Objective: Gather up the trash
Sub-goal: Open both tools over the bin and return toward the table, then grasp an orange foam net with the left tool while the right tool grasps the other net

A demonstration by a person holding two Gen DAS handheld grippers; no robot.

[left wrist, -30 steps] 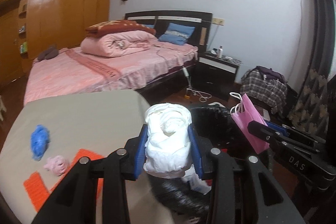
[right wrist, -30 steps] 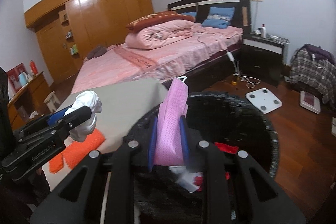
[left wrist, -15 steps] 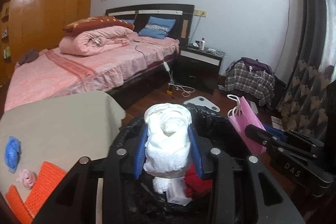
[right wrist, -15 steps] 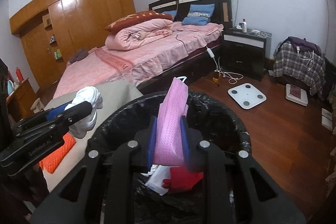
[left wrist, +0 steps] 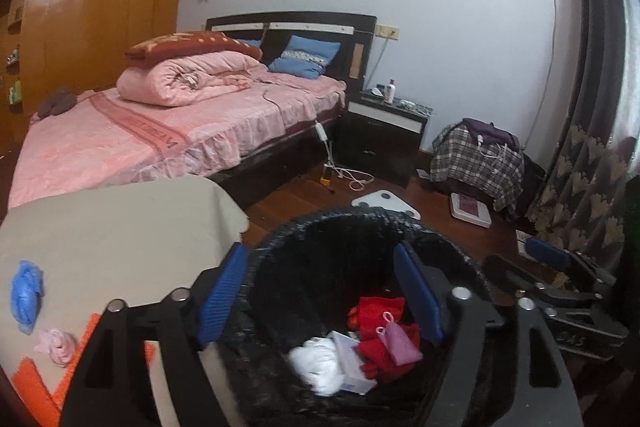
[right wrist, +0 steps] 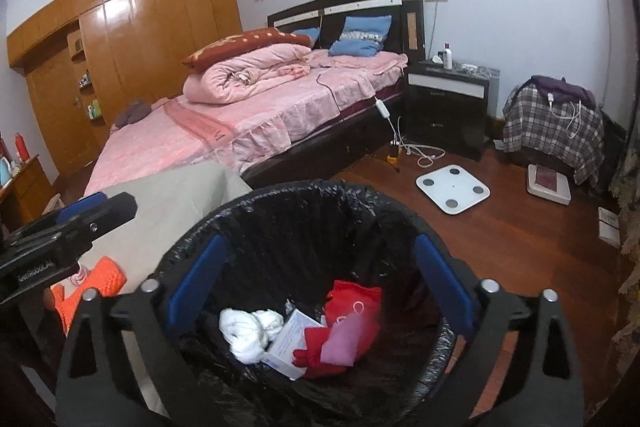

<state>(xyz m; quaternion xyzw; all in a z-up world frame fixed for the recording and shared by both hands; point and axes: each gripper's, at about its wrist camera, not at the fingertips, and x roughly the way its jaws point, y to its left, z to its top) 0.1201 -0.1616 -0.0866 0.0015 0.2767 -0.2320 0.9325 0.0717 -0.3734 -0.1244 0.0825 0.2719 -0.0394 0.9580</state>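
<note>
A bin lined with a black bag (left wrist: pixel 280 239) (right wrist: pixel 256 203) stands right below both grippers. Inside lie a white wad (left wrist: pixel 316 363) (right wrist: pixel 248 331), a small pink bag (left wrist: pixel 398 341) (right wrist: pixel 342 341), red pieces (left wrist: pixel 376 311) (right wrist: pixel 352 297) and a white box (left wrist: pixel 352 359) (right wrist: pixel 290 341). My left gripper (left wrist: pixel 320 291) is open and empty over the bin. My right gripper (right wrist: pixel 320 283) is open and empty over it too. On the beige table (left wrist: pixel 112 227) remain a blue wad (left wrist: pixel 26 295), a pink wad (left wrist: pixel 58 345) and an orange piece (left wrist: pixel 32 387) (right wrist: pixel 100 279).
A pink bed (left wrist: pixel 168 131) stands behind the table. A dark nightstand (left wrist: pixel 384 135), a white scale (right wrist: pixel 452 189) on the wood floor, a plaid-covered pile (right wrist: pixel 552 123) and a curtain (left wrist: pixel 584 167) are to the right.
Both grippers opened over the bin. The white wad dropped from the left one and the pink bag from the right one; both now lie inside the bin.
</note>
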